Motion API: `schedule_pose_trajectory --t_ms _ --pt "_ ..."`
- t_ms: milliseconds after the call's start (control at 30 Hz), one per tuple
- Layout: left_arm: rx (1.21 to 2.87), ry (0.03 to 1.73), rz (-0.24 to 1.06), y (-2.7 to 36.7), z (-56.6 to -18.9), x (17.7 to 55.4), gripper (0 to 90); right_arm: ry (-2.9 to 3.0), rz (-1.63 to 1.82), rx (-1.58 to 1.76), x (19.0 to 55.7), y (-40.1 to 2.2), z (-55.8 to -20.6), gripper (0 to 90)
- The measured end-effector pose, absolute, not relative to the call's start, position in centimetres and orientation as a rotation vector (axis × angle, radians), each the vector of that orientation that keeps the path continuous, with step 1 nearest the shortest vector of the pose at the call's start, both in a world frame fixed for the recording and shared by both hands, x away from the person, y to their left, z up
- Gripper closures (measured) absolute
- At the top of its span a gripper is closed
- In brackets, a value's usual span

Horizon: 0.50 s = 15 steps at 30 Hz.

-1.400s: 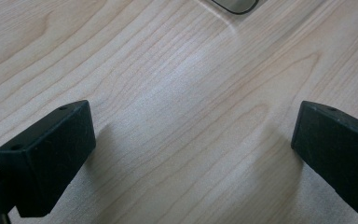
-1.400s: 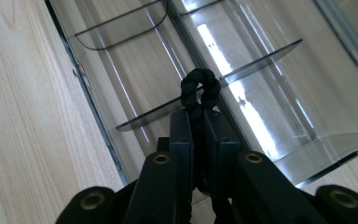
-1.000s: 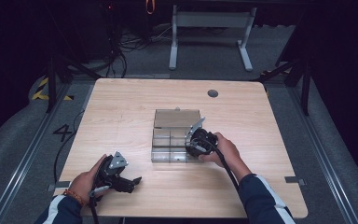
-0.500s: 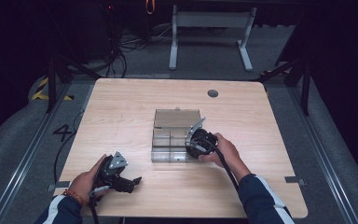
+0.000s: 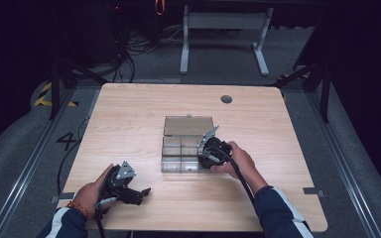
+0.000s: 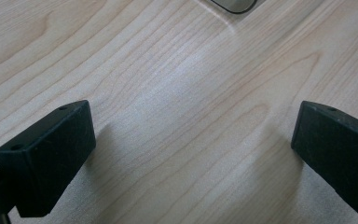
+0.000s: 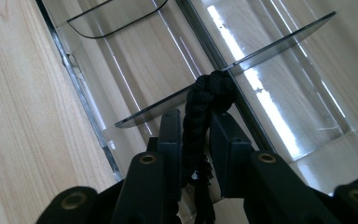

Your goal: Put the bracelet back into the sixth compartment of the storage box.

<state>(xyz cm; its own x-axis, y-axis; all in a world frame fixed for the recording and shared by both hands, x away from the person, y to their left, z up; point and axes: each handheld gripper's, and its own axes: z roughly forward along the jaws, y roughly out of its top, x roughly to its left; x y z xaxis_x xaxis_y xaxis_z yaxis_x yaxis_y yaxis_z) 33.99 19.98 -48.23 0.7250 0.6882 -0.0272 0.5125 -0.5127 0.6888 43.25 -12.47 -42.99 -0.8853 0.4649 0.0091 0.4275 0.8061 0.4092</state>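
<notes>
Item one: a clear plastic compartment box (image 5: pixel 181 153) with thin inner dividers, lying open near the middle of the pale wood-grain table (image 5: pixel 129 119), its flat lid (image 5: pixel 188 125) laid back on the far side. Item two: a black braided cord (image 7: pixel 205 105), knotted at its upper end, standing between the jaws of the right gripper (image 7: pixel 196 133); in the right gripper view the knot lies against the edge of a transparent divider (image 7: pixel 279 42), above a compartment of the box. Those jaws stand close together on either side of the cord and have just been opening; a thin gap appears beside the cord, and whether the pads press on it cannot be told. In the high view the right gripper (image 5: pixel 209 151) sits at the box's right near corner, held in the person's right hand (image 5: pixel 238 161). Item three: the left gripper (image 5: pixel 141 191), held in the left hand (image 5: pixel 92 193) near the table's near left edge, well apart from the box. In the left gripper view its two black jaws are spread wide over bare wood, nothing between them. Item four: a small dark round grommet (image 5: pixel 226 99) set in the far side of the table.
</notes>
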Motion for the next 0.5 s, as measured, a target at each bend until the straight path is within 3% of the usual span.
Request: schedule_pose_trajectory --t_ms 500 --pt "2.230 0.904 0.326 20.0 -48.2 34.0 0.1 2.843 0.678 0.712 42.7 -13.2 -41.9 67.0"
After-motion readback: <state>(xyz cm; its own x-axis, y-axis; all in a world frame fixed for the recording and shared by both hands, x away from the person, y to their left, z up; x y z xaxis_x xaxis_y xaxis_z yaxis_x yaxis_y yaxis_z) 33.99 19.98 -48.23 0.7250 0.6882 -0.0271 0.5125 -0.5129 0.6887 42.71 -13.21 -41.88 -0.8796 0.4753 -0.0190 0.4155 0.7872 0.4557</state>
